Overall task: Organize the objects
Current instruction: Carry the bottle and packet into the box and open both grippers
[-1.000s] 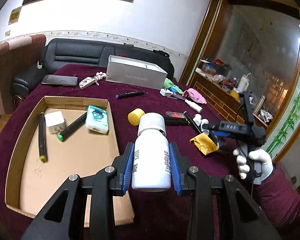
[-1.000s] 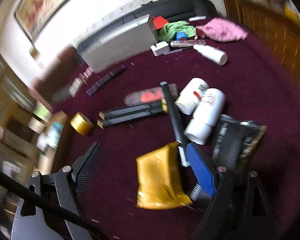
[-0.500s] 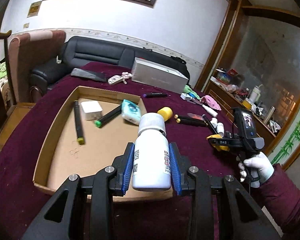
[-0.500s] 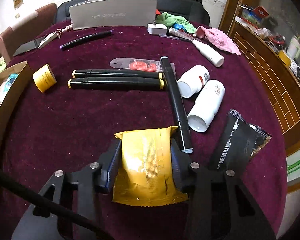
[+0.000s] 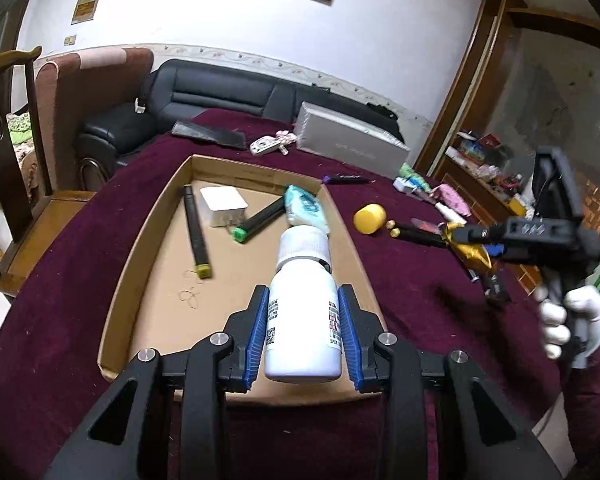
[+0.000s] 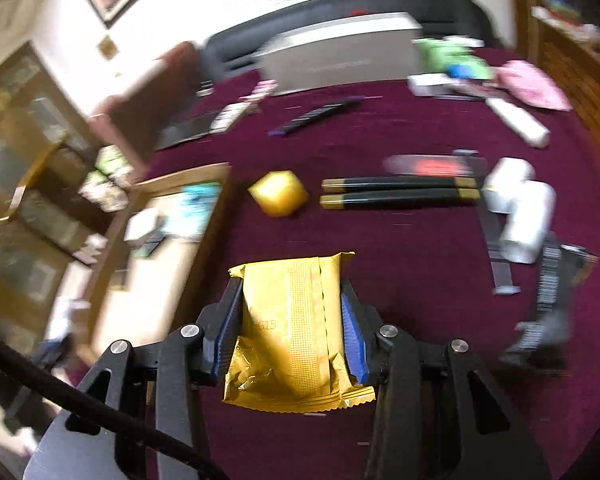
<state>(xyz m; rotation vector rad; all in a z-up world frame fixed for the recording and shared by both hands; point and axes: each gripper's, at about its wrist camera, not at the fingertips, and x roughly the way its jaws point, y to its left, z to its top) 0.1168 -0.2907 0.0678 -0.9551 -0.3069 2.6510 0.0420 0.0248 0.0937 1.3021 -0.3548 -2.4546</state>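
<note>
My left gripper (image 5: 302, 312) is shut on a white pill bottle (image 5: 302, 320) and holds it above the near right part of a shallow cardboard tray (image 5: 128, 256). The tray holds two black markers (image 5: 196, 236), a white box (image 5: 223, 205) and a teal tissue pack (image 5: 305, 210). My right gripper (image 6: 292, 312) is shut on a gold foil packet (image 6: 296, 328), lifted above the maroon table; it also shows in the left wrist view (image 5: 470, 250), to the right of the tray. The tray shows blurred at the left of the right wrist view (image 6: 204, 248).
On the maroon table (image 6: 400, 248) lie a yellow cap (image 6: 278, 193), two black markers (image 6: 400, 192), two white bottles (image 6: 520, 208), a black packet (image 6: 552, 296), a purple pen (image 5: 346, 179) and a grey box (image 5: 350, 150). A sofa (image 5: 220, 96) and a chair (image 5: 16, 152) stand behind.
My left gripper carried the bottle left, over the tray. My right gripper closed on the gold packet, lifted it off the table and is swinging left towards the tray.
</note>
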